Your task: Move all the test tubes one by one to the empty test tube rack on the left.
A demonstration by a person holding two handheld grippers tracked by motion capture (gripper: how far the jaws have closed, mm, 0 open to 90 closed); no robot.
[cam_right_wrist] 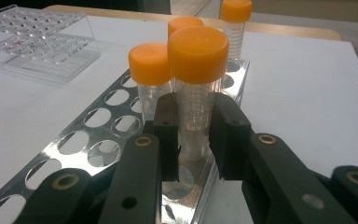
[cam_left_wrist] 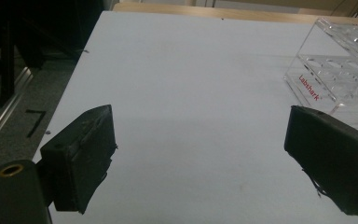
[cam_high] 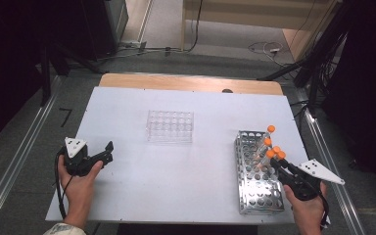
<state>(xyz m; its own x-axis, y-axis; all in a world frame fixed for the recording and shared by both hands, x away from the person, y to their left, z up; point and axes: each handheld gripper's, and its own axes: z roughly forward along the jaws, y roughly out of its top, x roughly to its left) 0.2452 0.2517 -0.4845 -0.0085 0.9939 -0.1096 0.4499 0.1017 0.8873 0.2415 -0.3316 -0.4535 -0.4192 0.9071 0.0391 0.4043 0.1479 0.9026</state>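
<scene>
A metal tube rack [cam_high: 254, 196] lies at the right of the white table and holds several clear tubes with orange caps [cam_high: 274, 152] at its far end. My right gripper [cam_high: 277, 164] reaches over the rack from the near right. In the right gripper view its jaws [cam_right_wrist: 196, 140] are shut on the nearest orange-capped tube [cam_right_wrist: 197, 70], which stands upright in the rack [cam_right_wrist: 98, 135]. Another capped tube [cam_right_wrist: 150, 65] stands just left of it, and one more [cam_right_wrist: 235, 18] stands farther back. My left gripper [cam_high: 108, 152] rests at the table's left and is open [cam_left_wrist: 200, 158] over bare table.
A clear plastic rack [cam_high: 170, 126] with empty holes stands mid-table toward the far side; it also shows at the right of the left gripper view [cam_left_wrist: 340, 70] and at the upper left of the right gripper view [cam_right_wrist: 37, 37]. A wooden strip [cam_high: 191, 82] borders the table's far edge.
</scene>
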